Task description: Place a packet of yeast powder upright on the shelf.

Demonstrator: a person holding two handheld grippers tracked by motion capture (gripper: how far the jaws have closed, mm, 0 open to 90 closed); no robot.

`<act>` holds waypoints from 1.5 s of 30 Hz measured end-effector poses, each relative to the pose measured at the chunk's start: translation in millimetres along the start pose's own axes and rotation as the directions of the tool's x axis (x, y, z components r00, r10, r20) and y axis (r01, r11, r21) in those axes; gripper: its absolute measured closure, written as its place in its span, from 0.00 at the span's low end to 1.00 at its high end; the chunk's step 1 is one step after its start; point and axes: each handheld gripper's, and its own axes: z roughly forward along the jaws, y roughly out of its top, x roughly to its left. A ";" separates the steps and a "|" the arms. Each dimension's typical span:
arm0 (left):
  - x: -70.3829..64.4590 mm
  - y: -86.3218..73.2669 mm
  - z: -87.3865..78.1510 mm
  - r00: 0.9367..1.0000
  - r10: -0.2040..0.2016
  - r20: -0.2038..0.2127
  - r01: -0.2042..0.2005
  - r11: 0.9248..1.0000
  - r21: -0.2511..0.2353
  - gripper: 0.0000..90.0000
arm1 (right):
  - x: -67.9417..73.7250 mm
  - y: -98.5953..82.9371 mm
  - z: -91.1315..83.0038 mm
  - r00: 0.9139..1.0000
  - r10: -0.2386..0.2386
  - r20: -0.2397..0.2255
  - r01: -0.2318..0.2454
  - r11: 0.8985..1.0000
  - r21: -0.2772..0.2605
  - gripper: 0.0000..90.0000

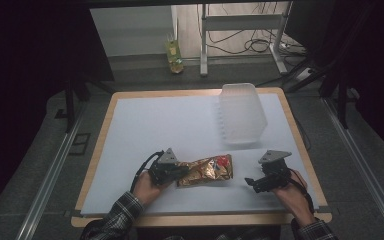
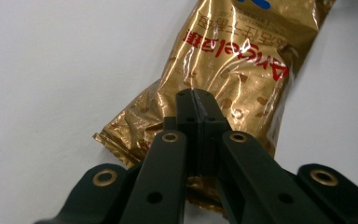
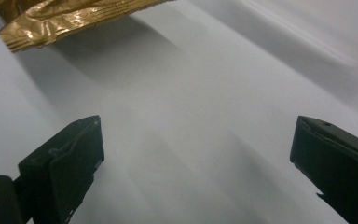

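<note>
Gold crinkled foil snack bag (image 1: 206, 170) pinched at left end by left tool (image 2: 196, 100) | right tool (image 3: 193, 163) wide, empty | step: grasp | next: probably lift toward far clear plastic tub (image 1: 241, 114)

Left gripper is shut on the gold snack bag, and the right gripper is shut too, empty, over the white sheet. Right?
Not quite. The right gripper is open, its jaws wide apart in the right gripper view. The left gripper is indeed shut on the gold snack bag.

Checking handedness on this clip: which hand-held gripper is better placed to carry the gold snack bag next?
Left. The left hand-held gripper is shut on the gold snack bag; the right hand-held gripper is open beside it.
</note>
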 end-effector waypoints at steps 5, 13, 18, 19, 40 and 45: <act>-1.6 -4.7 -4.7 1.000 0.009 0.000 -0.009 1.000 0.004 1.00 | -0.1 0.3 -1.3 1.000 0.013 -0.020 -0.013 1.000 -0.002 0.03; -5.9 -15.2 -12.8 1.000 0.005 0.001 -0.005 1.000 0.003 1.00 | 2.8 3.4 -3.3 0.999 0.022 -0.039 -0.022 1.000 -0.007 0.03; -6.3 -18.6 -14.0 1.000 -0.008 0.007 0.008 1.000 0.005 1.00 | 3.4 6.1 -3.7 0.997 0.034 -0.072 -0.035 0.999 -0.009 0.03; -6.4 -19.5 -14.2 1.000 -0.013 0.008 0.013 1.000 0.004 1.00 | 3.3 7.3 -4.1 0.996 0.035 -0.082 -0.037 0.999 -0.017 0.03; -4.4 -25.8 -15.2 0.999 -0.039 0.013 0.038 0.997 0.070 1.00 | 13.7 55.6 10.8 0.945 0.101 -0.311 -0.109 0.994 -0.008 0.05; -4.6 -25.9 -15.4 0.999 -0.045 0.011 0.044 0.996 0.073 1.00 | 18.5 72.8 25.6 0.929 0.129 -0.348 -0.127 0.991 0.027 0.05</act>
